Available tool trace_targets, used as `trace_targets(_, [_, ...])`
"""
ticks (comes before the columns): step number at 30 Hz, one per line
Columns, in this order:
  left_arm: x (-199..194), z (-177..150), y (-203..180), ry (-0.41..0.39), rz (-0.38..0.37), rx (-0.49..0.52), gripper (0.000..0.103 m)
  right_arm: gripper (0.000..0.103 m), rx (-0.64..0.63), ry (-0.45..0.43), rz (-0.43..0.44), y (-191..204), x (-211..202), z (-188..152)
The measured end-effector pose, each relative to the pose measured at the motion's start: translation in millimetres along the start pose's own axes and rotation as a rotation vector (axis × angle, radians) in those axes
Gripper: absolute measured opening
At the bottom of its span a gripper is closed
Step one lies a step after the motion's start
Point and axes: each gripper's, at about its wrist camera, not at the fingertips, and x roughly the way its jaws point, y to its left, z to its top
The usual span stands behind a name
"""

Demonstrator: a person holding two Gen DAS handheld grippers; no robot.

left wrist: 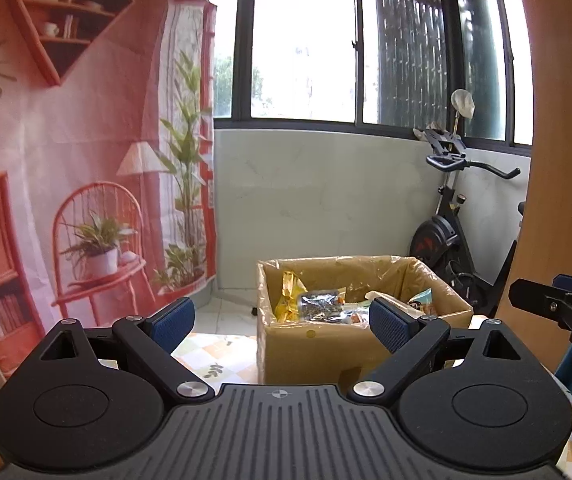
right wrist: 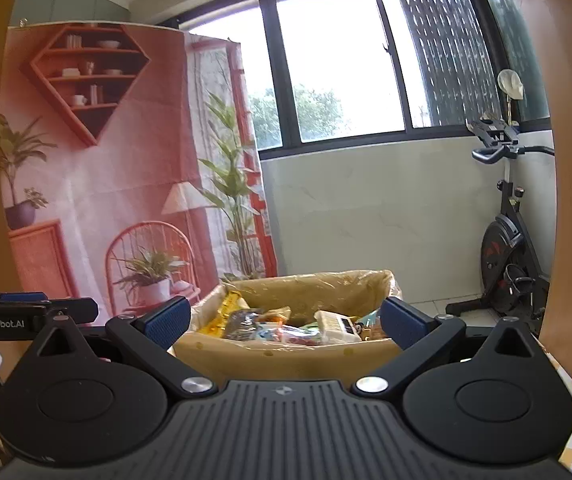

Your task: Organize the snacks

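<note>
Both jaws spread wide, empty. Left gripper (left wrist: 282,322) and right gripper (right wrist: 284,322) hover short of the cardboard box (right wrist: 286,360) holding snack packets (right wrist: 282,326). Descend vertically; single out one packet.

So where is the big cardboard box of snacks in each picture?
Left wrist view: the cardboard box sits right of centre, behind the open left gripper.
Right wrist view: it sits in the middle, framed by the open right gripper.
Shared landmark: the exercise bike at right.
</note>
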Motion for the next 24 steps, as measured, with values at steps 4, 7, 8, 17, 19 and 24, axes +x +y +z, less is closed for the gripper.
trace_targets(4, [-10.7,5.4,1.0,-0.011,0.016,0.0,0.095,0.103,0.003,-0.017,0.004,5.7,-20.2,5.2])
trace_targets(7, [-17.0,7.0,1.8,-0.019,0.022,-0.008,0.095,0.103,0.019,-0.026,0.01,4.0,-30.0,9.4])
trace_targets(8, [-18.5,7.1,2.2,-0.021,0.021,-0.01,0.095,0.103,0.023,-0.027,0.01,4.1,-32.4,10.5])
trace_targets(17, [-29.6,4.4,0.9,-0.035,0.025,-0.011,0.096,0.103,0.017,-0.041,0.007,8.2,-44.2,17.9])
trace_targets(19, [-31.0,4.6,0.6,-0.037,0.029,-0.011,0.095,0.103,0.01,-0.045,0.008,9.0,-45.9,19.0])
trace_targets(24, [-33.6,3.9,-0.7,-0.04,0.041,-0.01,0.096,0.103,-0.008,-0.048,0.012,12.9,-49.4,20.7])
